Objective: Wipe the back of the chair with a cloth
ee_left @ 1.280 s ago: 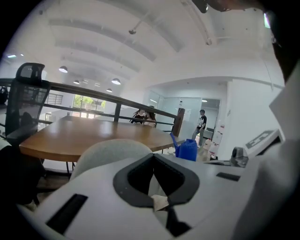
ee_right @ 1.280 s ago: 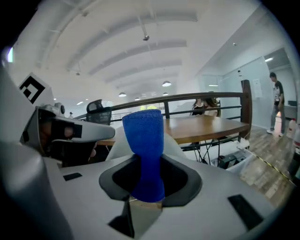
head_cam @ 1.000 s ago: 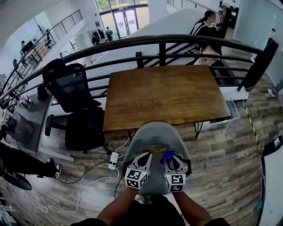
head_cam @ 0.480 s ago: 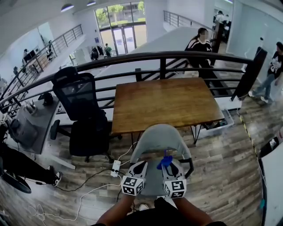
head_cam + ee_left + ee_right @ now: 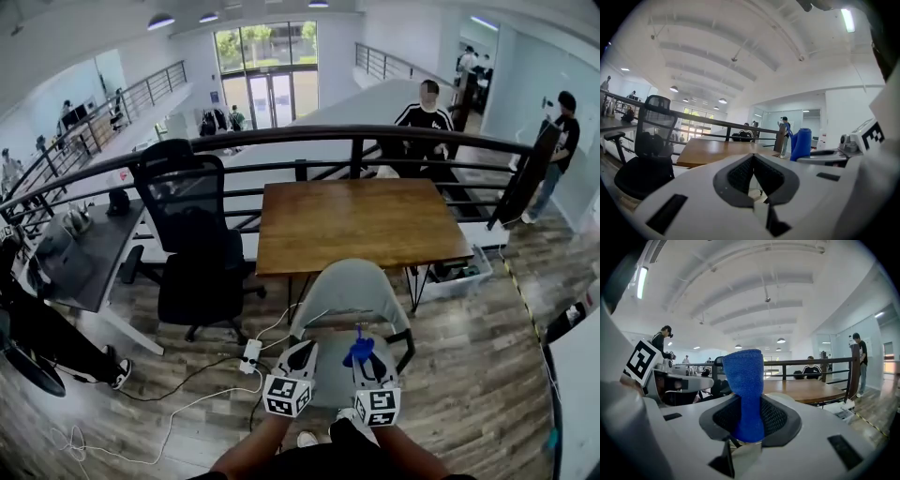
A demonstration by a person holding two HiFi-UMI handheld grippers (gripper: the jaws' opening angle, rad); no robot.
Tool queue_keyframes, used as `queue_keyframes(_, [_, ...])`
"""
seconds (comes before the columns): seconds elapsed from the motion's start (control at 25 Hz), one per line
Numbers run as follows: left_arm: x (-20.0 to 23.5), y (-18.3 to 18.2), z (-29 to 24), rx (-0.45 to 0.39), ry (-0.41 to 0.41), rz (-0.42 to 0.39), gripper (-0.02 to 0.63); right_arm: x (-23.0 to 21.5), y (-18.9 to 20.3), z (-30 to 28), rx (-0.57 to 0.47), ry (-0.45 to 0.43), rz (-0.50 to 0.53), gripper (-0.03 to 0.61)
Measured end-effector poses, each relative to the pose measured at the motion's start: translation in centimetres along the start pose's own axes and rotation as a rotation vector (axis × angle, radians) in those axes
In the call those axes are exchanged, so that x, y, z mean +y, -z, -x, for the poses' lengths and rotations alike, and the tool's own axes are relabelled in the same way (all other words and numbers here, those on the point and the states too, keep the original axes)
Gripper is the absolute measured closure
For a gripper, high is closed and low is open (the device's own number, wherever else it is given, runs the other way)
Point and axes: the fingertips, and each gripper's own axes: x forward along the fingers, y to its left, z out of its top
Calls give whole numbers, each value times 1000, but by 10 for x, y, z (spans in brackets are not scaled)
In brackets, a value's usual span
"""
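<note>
In the head view a grey chair (image 5: pixel 345 287) stands tucked at a wooden table (image 5: pixel 361 223), with its back toward me. Both grippers hover side by side just behind and above that back. My left gripper (image 5: pixel 300 356) (image 5: pixel 753 160) has its jaws together with nothing between them. My right gripper (image 5: pixel 364 358) (image 5: pixel 749 405) is shut on a blue cloth (image 5: pixel 357 351) (image 5: pixel 746 380), which sticks up from the jaws as a folded strip. The left gripper view also catches the cloth (image 5: pixel 801 144) at its right. Neither gripper touches the chair.
A black office chair (image 5: pixel 192 246) stands left of the table, beside a grey desk (image 5: pixel 82 251). A black railing (image 5: pixel 309 139) runs behind the table, with people (image 5: pixel 427 114) beyond it. A power strip (image 5: pixel 250 354) and cables lie on the wood floor at the left.
The head view has lifted and pulled back, so the chair and table sit farther off. Both grippers stay side by side behind the chair back, the cloth still held.
</note>
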Motion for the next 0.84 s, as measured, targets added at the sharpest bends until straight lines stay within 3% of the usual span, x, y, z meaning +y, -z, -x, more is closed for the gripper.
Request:
queue_keyframes(0.24, [-7,-1,20,16,-11,-8,611,-7,-3,15,-10,47,2,456])
queue_keyframes(0.52, [-10,-6,15,33,-68,-25,611,-30,-10,18,-21,39,-3,454])
queue_keyframes(0.84, [-45,-3,-1,41,-65,-27,611,-54,-14,27,-39,19,-7,454])
